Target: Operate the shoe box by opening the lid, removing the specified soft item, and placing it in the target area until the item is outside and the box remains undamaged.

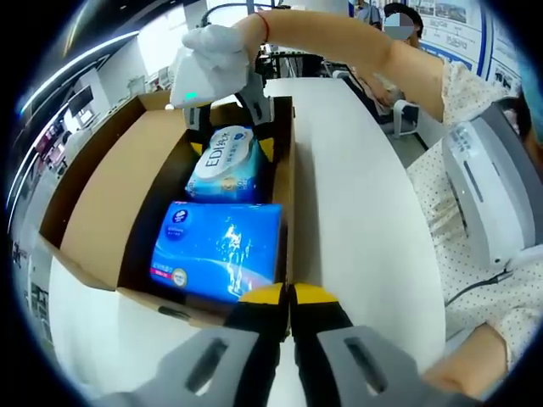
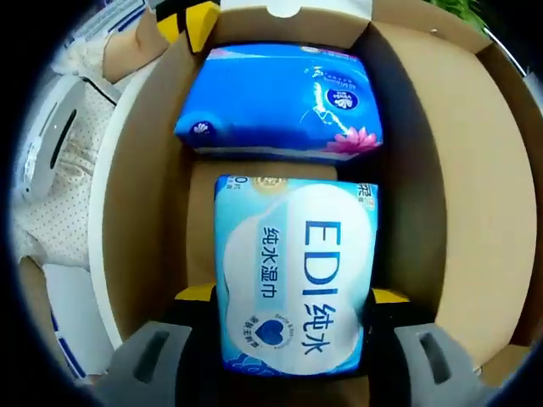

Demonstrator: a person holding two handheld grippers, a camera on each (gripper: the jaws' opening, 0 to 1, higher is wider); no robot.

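In the left gripper view, the box [image 1: 102,212] is sitting open on the white table [image 1: 356,212], its lid folded out toward 9 o'clock. The right gripper [image 1: 229,114] is reaching in from 12 o'clock, a gloved hand [image 1: 212,51] gripping it. Its jaws are clasping the wipes [image 1: 227,163] at the box's far end, one yellow-tipped jaw on each side of the pack. The blue pack [image 1: 219,250] is lying just beside the wipes, toward 6 o'clock. The left gripper [image 1: 287,297] is hovering at the box's near wall, its jaws pressed together on nothing.

In the right gripper view, the wipes [image 2: 293,284] are sitting squarely between the jaws, the blue pack [image 2: 280,102] lying beyond at 12 o'clock.
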